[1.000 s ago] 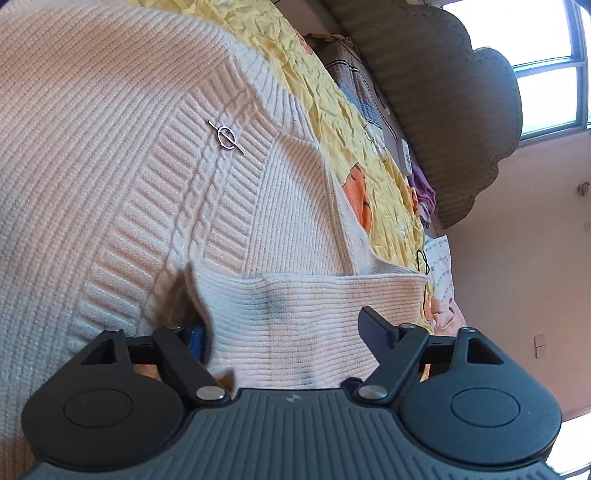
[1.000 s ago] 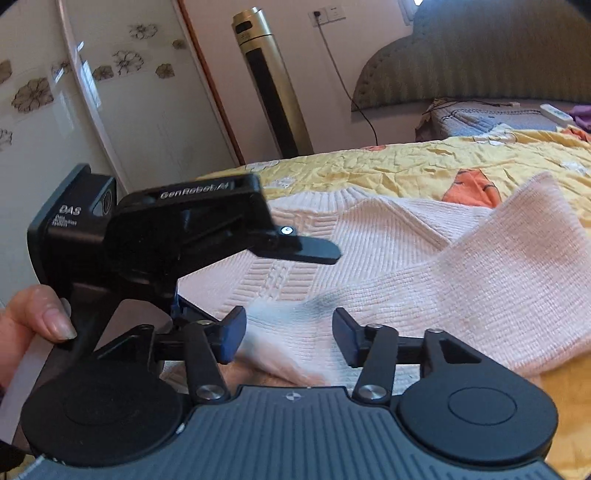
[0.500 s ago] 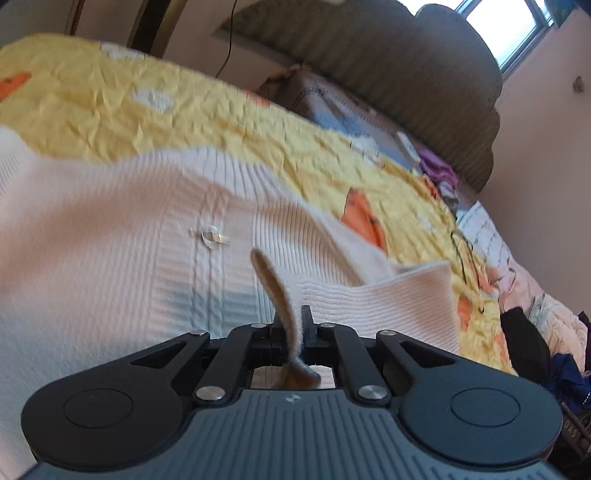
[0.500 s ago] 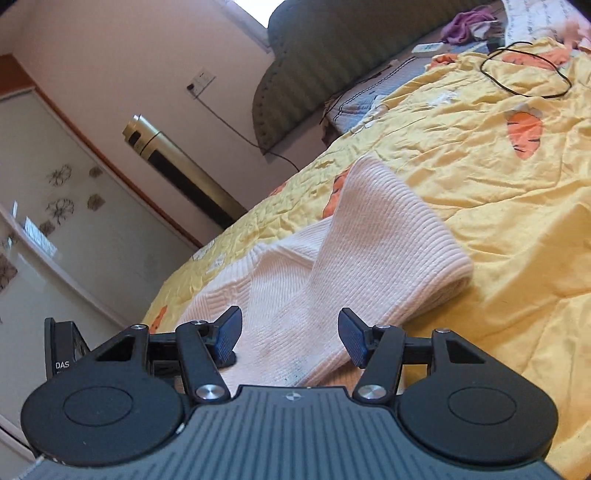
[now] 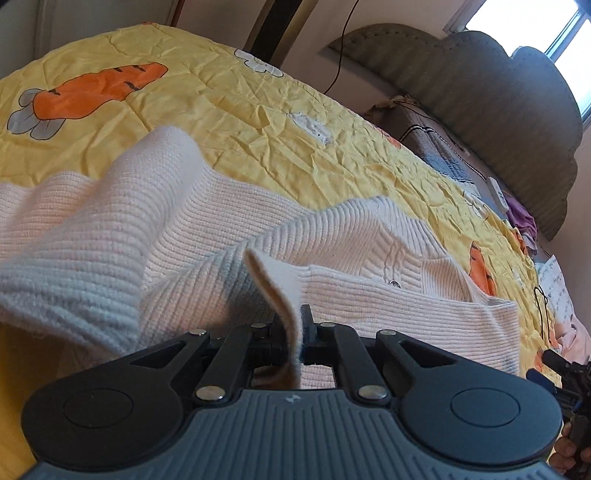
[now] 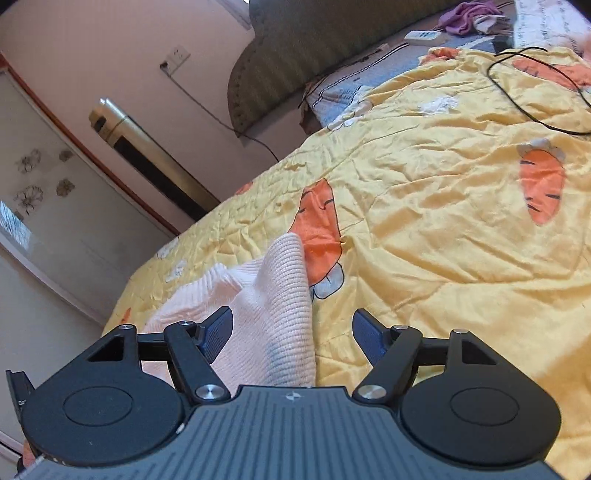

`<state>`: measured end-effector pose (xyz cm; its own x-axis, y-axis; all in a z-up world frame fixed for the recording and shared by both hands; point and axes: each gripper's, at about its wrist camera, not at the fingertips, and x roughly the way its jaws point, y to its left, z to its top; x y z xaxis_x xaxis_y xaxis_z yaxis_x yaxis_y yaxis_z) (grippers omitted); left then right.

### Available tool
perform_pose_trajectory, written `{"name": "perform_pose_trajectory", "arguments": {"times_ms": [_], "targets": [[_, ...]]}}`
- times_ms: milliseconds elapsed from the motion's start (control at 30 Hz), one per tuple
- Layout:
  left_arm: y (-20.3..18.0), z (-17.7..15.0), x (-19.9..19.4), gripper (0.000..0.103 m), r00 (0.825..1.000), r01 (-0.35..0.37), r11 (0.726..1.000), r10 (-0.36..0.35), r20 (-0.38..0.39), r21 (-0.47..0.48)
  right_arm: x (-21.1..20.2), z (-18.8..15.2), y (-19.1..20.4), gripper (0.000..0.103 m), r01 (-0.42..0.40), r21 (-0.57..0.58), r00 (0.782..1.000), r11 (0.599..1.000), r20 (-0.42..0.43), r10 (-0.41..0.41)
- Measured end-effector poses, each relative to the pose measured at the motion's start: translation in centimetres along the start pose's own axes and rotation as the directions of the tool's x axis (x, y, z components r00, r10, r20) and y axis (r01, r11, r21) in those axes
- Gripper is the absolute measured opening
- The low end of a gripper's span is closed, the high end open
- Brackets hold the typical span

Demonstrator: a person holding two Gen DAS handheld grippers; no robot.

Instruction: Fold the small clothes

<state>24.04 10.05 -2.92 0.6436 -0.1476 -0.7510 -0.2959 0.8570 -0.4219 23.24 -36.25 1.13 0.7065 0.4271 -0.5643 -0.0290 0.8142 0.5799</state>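
A pale pink ribbed knit sweater (image 5: 155, 236) lies on the yellow carrot-print bedspread (image 5: 258, 122). My left gripper (image 5: 293, 328) is shut on an edge of the sweater, and the pinched fold stands up between the jaws. A sleeve is draped across the left of that view. In the right wrist view, part of the sweater (image 6: 273, 295) lies between the jaws of my right gripper (image 6: 291, 332), which are opening; the pads do not press on the knit. The right gripper also shows at the left wrist view's right edge (image 5: 554, 369).
A grey padded headboard (image 6: 295, 44) and a pillow stand at the bed's far end, with a white remote (image 6: 423, 36) and purple cloth (image 6: 469, 14) near them. A black cable (image 6: 517, 103) loops on the bedspread. A tower fan (image 6: 147, 158) stands beside the bed.
My left gripper closed on the sweater's edge and lifted it, tipping up toward the headboard. My right gripper rolled and swung right along the bed, its jaws spreading wider over the sleeve.
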Motion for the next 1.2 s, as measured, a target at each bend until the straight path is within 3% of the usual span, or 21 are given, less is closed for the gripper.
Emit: {"name": "perform_pose_trajectory", "arguments": {"times_ms": [133,200,233,267,333,400,433,500,567,733,767,833,933,967,1000,1067,1133,1200], "targets": [[-0.1,-0.1,0.0,0.005,1.0,-0.001,1.0,0.001,-0.006,0.004,5.2,0.9,2.1,0.073,0.045,-0.079,0.992,0.996,-0.118,-0.054],[0.0,-0.2,-0.2,0.005,1.0,0.005,1.0,-0.005,-0.007,0.003,7.2,1.0,2.4,0.068,0.072,-0.085,0.985,0.994,-0.149,-0.084],[0.0,-0.2,-0.4,0.005,1.0,0.012,1.0,-0.012,-0.004,0.007,7.5,0.8,2.3,0.035,0.043,-0.069,0.99,0.997,-0.132,-0.052],[0.0,-0.1,-0.6,0.005,1.0,0.023,1.0,-0.023,-0.001,0.014,7.7,0.9,2.2,0.016,0.007,-0.039,0.99,0.999,-0.141,-0.013],[-0.3,-0.4,-0.4,0.006,0.999,0.047,0.999,-0.046,-0.019,0.027,6.5,1.2,2.8,0.015,-0.027,-0.066,0.995,0.997,-0.103,0.02],[-0.6,-0.9,0.4,0.006,0.998,0.048,0.998,-0.047,-0.042,0.033,6.2,1.7,1.8,0.015,0.019,-0.059,0.997,0.998,-0.071,-0.024],[-0.8,-1.3,1.0,0.006,0.999,0.025,0.999,-0.023,-0.046,0.044,6.2,2.0,0.5,0.015,0.049,-0.017,0.996,0.999,-0.069,-0.05],[-0.8,-1.7,1.7,0.006,1.0,0.012,0.999,-0.011,-0.023,0.046,6.3,2.0,-2.7,0.015,0.008,0.131,0.997,0.991,-0.082,0.003],[-0.7,-1.6,1.7,0.006,1.0,0.015,0.999,-0.014,-0.026,0.037,6.5,1.1,-3.5,0.017,0.013,0.169,0.995,0.985,-0.095,0.003],[-0.2,-1.2,0.3,0.006,0.996,0.075,0.996,-0.073,-0.049,0.04,4.8,0.3,-3.6,0.043,-0.022,0.208,0.996,0.978,-0.075,0.039],[0.0,-1.3,0.1,0.006,0.995,0.081,0.996,-0.079,-0.054,0.039,4.3,0.1,-3.3,0.052,-0.037,0.189,0.996,0.981,-0.078,0.052],[0.4,-1.6,0.4,0.009,0.994,0.08,0.996,-0.077,-0.077,0.03,3.7,-0.6,-2.4,0.056,-0.043,0.126,0.993,0.991,-0.106,0.057],[0.2,-2.1,0.4,0.01,0.996,0.061,0.998,-0.059,-0.061,0.029,4.1,-1.8,-1.4,0.051,-0.027,0.036,0.989,0.999,-0.144,0.032],[0.0,-2.0,0.0,0.008,0.998,0.046,0.999,-0.045,-0.048,0.02,4.3,-2.1,-1.1,0.032,-0.016,0.007,0.991,1.0,-0.133,0.016],[-0.3,-1.9,-0.8,0.006,0.999,0.049,0.998,-0.048,-0.026,0.028,4.4,-2.2,-1.0,0.025,-0.002,-0.003,0.992,1.0,-0.128,0.002],[-1.0,-1.7,-2.1,0.006,0.998,0.054,0.996,-0.055,0.012,0.073,3.9,-1.9,-0.6,0.021,0.003,-0.015,0.995,1.0,-0.102,-0.004],[-0.9,-1.6,-1.3,0.006,1.0,0.021,0.996,-0.019,-0.014,0.09,3.1,-1.3,-0.8,0.016,0.004,-0.031,0.998,1.0,-0.069,-0.006],[0.0,-2.0,0.2,0.005,0.999,-0.015,0.997,0.019,-0.046,0.074,3.6,-1.4,-2.2,0.015,0.039,0.0,0.995,0.999,-0.097,-0.039]]}}
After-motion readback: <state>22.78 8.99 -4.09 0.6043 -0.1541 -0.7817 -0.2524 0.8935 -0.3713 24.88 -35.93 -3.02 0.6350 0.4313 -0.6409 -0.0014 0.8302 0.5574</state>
